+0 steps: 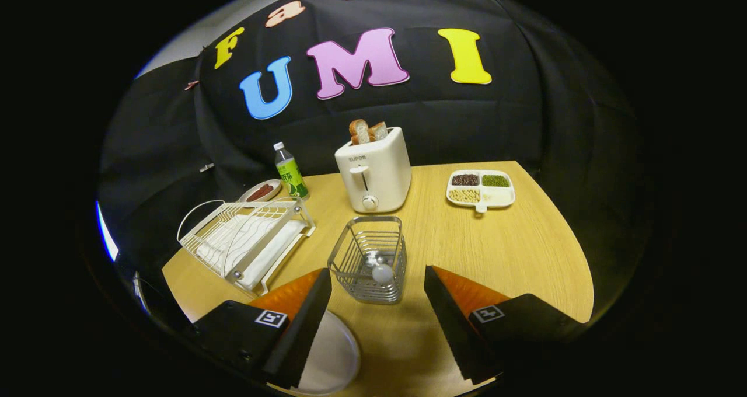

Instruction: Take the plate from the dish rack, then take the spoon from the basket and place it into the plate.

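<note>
Just ahead of my gripper (pixel 378 303) stands a wire basket (pixel 369 258) on a pale wooden table (pixel 525 251). I use that basket as the landmark for everything else. My two fingers are spread wide apart and grip nothing; the basket sits in the gap between their tips, slightly beyond them, touching neither.

Inside the basket I see the spoon (pixel 379 270), its rounded bowl pointing up toward me and resting near the basket's floor. Its handle is hard to make out through the wires.

To the near left of the basket, the white plate (pixel 330 356) lies flat on the table, partly hidden under my left finger. It is already out of the rack.

Left of the basket sits the white wire dish rack (pixel 248 239), close beside it but not touching.

Directly behind the basket stands a cream toaster (pixel 373 172) with two slices of bread (pixel 367 131) poking out of its top. Behind and left of the basket, past the rack, a green-labelled bottle (pixel 290 172) stands upright, with a small dish (pixel 261 191) holding something dark red just beside it.

Behind and right of the basket, well apart from it, lies a white divided tray (pixel 502 197) holding dark, green and pale beans in three sections.
</note>
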`<state>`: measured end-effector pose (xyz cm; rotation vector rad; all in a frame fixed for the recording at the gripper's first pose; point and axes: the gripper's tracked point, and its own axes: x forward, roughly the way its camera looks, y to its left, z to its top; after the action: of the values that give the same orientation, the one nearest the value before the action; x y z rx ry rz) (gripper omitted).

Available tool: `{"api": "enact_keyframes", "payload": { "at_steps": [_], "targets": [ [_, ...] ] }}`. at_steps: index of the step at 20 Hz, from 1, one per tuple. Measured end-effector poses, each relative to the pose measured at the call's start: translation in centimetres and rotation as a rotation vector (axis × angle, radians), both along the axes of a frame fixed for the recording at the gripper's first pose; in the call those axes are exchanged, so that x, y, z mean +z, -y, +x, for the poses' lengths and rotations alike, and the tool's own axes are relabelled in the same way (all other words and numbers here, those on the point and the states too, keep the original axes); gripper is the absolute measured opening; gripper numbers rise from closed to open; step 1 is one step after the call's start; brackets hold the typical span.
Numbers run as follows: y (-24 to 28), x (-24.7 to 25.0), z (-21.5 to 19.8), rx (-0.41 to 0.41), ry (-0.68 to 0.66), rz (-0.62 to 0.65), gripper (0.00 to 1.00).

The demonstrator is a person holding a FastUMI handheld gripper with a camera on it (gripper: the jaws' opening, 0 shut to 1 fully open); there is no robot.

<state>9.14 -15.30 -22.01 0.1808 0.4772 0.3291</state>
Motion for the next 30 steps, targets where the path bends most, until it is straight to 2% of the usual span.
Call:
{"api": "enact_keyframes", "payload": {
  "at_steps": [3, 5, 6, 7, 8, 10, 13, 17, 21, 25, 30],
  "targets": [
    [-0.8, 0.5, 1.6, 0.022, 0.033, 0.006, 0.96],
    [-1.2, 0.4, 2.4, 0.032, 0.042, -0.002, 0.87],
    [-1.3, 0.1, 2.6, 0.036, 0.041, -0.011, 0.76],
    [-1.2, -0.2, 2.8, 0.033, 0.037, -0.020, 0.72],
    [-1.2, -0.6, 2.9, 0.030, 0.029, -0.024, 0.63],
    [-1.3, -0.5, 3.3, 0.027, 0.042, -0.026, 0.57],
    [-1.2, -0.7, 3.7, 0.022, 0.050, -0.048, 0.56],
    [-1.0, -0.8, 3.9, 0.019, 0.045, -0.061, 0.35],
    [-1.4, -0.4, 3.7, 0.034, 0.071, -0.082, 0.35],
    [-1.4, -0.7, 3.5, 0.037, 0.068, -0.116, 0.22],
    [-1.6, -0.9, 3.6, 0.025, 0.047, -0.114, 0.20]
  ]
}}
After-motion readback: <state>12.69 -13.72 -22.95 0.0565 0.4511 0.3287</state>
